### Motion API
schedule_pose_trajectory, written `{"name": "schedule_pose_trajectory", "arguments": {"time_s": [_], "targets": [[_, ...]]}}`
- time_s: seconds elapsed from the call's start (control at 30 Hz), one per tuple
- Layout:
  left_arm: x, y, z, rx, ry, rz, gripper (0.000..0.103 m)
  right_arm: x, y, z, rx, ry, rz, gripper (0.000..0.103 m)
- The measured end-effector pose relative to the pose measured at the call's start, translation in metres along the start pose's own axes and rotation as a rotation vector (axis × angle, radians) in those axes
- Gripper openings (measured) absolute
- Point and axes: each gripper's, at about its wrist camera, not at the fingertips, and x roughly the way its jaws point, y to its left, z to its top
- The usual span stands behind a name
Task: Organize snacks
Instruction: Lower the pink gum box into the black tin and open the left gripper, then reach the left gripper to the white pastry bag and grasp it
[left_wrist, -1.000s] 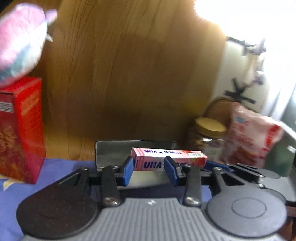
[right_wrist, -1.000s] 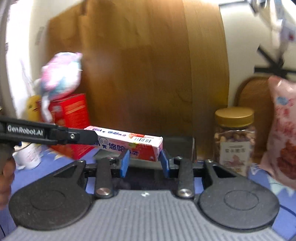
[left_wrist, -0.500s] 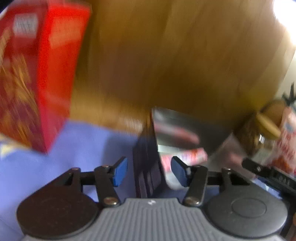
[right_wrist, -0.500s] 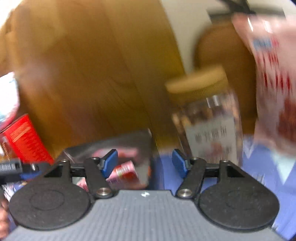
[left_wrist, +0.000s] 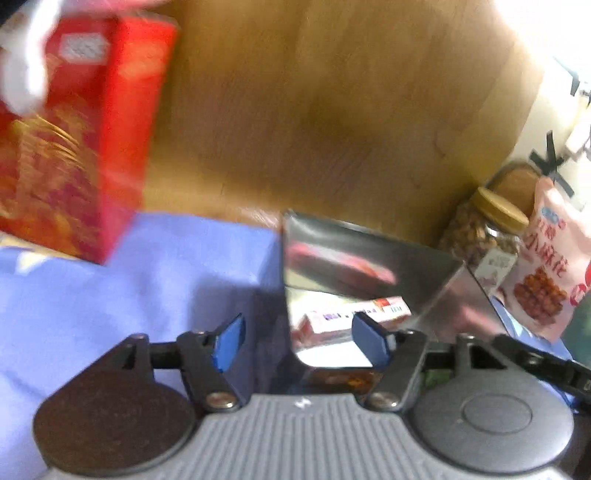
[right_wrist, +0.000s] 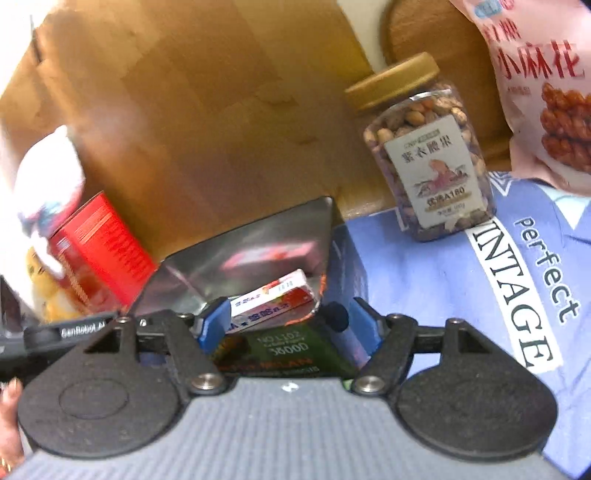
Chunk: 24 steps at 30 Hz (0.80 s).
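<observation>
Right wrist view shows the pink candy box (right_wrist: 275, 301) lying tilted inside a shiny metal bin (right_wrist: 258, 236), its upper end resting near the bin's far wall, which mirrors it. Below it in the bin lies a dark green packet (right_wrist: 284, 350). The right claw (right_wrist: 286, 326) hangs over the bin's near edge; its jaws have just been opening and stand apart, and the box's lower end sits just beyond the left blue pad without being pinched. In the left wrist view the same box (left_wrist: 354, 319) lies in the bin (left_wrist: 369, 258), and the left claw (left_wrist: 301, 345) is likewise spread, its jaws having just widened, gripping nothing; the bin's near corner falls between the pads. Around the bin, on the blue cloth (right_wrist: 461, 277) covering the tabletop, stand a red carton (left_wrist: 74, 147) to the left and a nut jar (right_wrist: 424, 155) with a tan lid to the right. Beside the jar leans a pink snack bag (right_wrist: 546, 81). A wooden board (left_wrist: 314, 110) stands behind everything.
</observation>
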Motion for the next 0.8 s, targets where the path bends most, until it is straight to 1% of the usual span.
{"name": "schedule_pose_trajectory", "arguments": {"time_s": [0.07, 0.13, 0.17, 0.23, 0.27, 0.33, 0.4, 0.43, 0.47, 0.5, 0.53, 0.57, 0.63, 0.67, 0.7, 0.73, 0.8], "targets": [[-0.025, 0.005, -0.003, -0.004, -0.063, 0.01, 0.066, -0.019, 0.005, 0.0, -0.064, -0.059, -0.045, 0.072], [-0.049, 0.009, -0.014, -0.011, -0.103, -0.009, 0.066, -0.041, 0.004, -0.003, -0.101, -0.103, -0.028, 0.072], [-0.055, 0.008, -0.019, -0.009, -0.108, -0.02, 0.066, -0.052, 0.003, -0.008, -0.105, -0.105, -0.01, 0.072], [-0.064, 0.0, -0.036, 0.003, -0.102, -0.054, 0.066, -0.053, 0.005, -0.014, -0.112, -0.083, -0.003, 0.071], [-0.066, -0.005, -0.044, 0.016, -0.098, -0.068, 0.066, -0.047, 0.001, -0.012, -0.108, -0.062, -0.013, 0.067], [-0.068, -0.018, -0.061, 0.057, -0.097, -0.076, 0.066, -0.025, -0.012, -0.003, -0.049, -0.023, -0.017, 0.063], [-0.063, -0.032, -0.079, 0.106, -0.071, -0.065, 0.066, -0.011, -0.024, -0.003, 0.006, -0.004, -0.011, 0.063], [-0.061, -0.037, -0.088, 0.127, -0.059, -0.081, 0.064, -0.003, -0.027, -0.006, 0.018, 0.015, -0.018, 0.062], [-0.063, -0.04, -0.099, 0.142, -0.055, -0.088, 0.064, 0.006, -0.03, -0.01, 0.042, 0.056, 0.002, 0.063], [-0.063, -0.043, -0.106, 0.149, -0.042, -0.088, 0.064, 0.004, -0.032, -0.016, 0.097, 0.086, 0.052, 0.063], [-0.062, -0.045, -0.112, 0.145, -0.02, -0.086, 0.067, 0.001, -0.027, -0.024, 0.112, 0.094, 0.071, 0.063], [-0.062, -0.045, -0.118, 0.145, -0.024, -0.081, 0.069, -0.004, -0.017, -0.033, 0.07, 0.099, 0.069, 0.064], [-0.068, -0.045, -0.126, 0.161, -0.054, -0.062, 0.07, -0.02, -0.002, -0.046, 0.012, 0.084, 0.089, 0.066], [-0.071, -0.043, -0.129, 0.155, -0.076, -0.051, 0.07, -0.028, 0.002, -0.051, 0.011, 0.087, 0.107, 0.066], [-0.075, -0.042, -0.131, 0.141, -0.103, -0.04, 0.07, -0.036, 0.002, -0.054, 0.012, 0.071, 0.112, 0.065], [-0.079, -0.04, -0.133, 0.122, -0.135, -0.026, 0.07, -0.046, 0.002, -0.057, 0.01, 0.032, 0.095, 0.066], [-0.086, -0.04, -0.138, 0.116, -0.174, -0.011, 0.071, -0.069, 0.001, -0.064, -0.006, -0.048, 0.044, 0.066]]}}
